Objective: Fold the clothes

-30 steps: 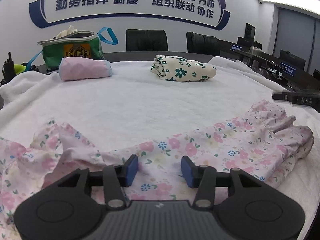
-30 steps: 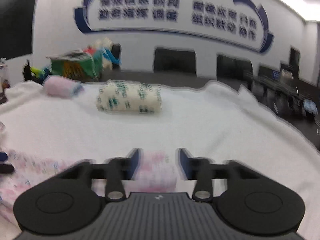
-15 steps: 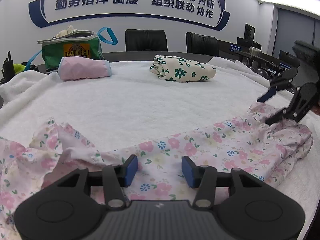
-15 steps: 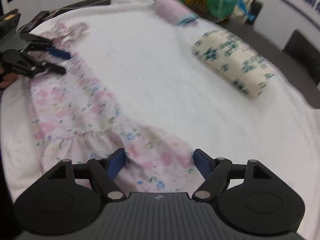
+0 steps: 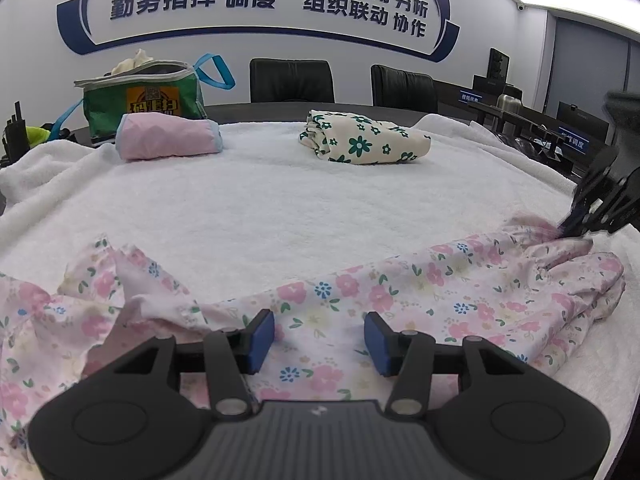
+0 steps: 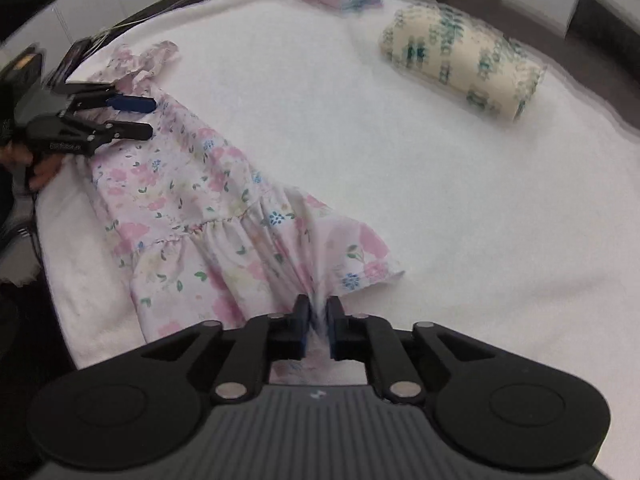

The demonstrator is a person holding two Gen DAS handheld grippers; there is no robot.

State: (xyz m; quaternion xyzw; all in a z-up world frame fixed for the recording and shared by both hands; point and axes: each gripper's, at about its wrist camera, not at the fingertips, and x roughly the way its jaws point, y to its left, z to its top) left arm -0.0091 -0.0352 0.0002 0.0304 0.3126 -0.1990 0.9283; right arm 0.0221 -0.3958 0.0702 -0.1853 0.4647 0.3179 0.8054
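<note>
While the right gripper [image 6: 318, 314] is pinching the gathered hem of the floral dress [image 6: 208, 216] low in the middle of its own view, its jaws have just been closing and are now nearly together, with a bunched fold of the skirt squeezed between the pads. The dress is lying slantwise across the white towel [image 6: 400, 168] that covers the worktop, bodice toward the upper left of that frame and skirt toward the bottom centre. The left gripper [image 5: 319, 336] is hovering over the bodice end with its jaws about half open and nothing between them; flowered cloth is showing in the gap, lying below them, not gripped.

Doing this step well probably means taking hold of the bodice end too before lifting, then carrying the hem over toward the shoulders in one level sweep, so that the thin cloth is not dragging or creasing on the nap of the towel. A pinch on only a narrow bunch may let the rest of the skirt sag, so keeping it taut between the two ends should help.

At the upper left of the left view a green bag [image 5: 140, 100] is standing open on the worktop, just behind a folded pink bundle [image 5: 168, 138], with pale cloth poking out of its top; what else it holds I cannot tell. A folded green-flowered garment [image 5: 364, 140] is lying farther right.
</note>
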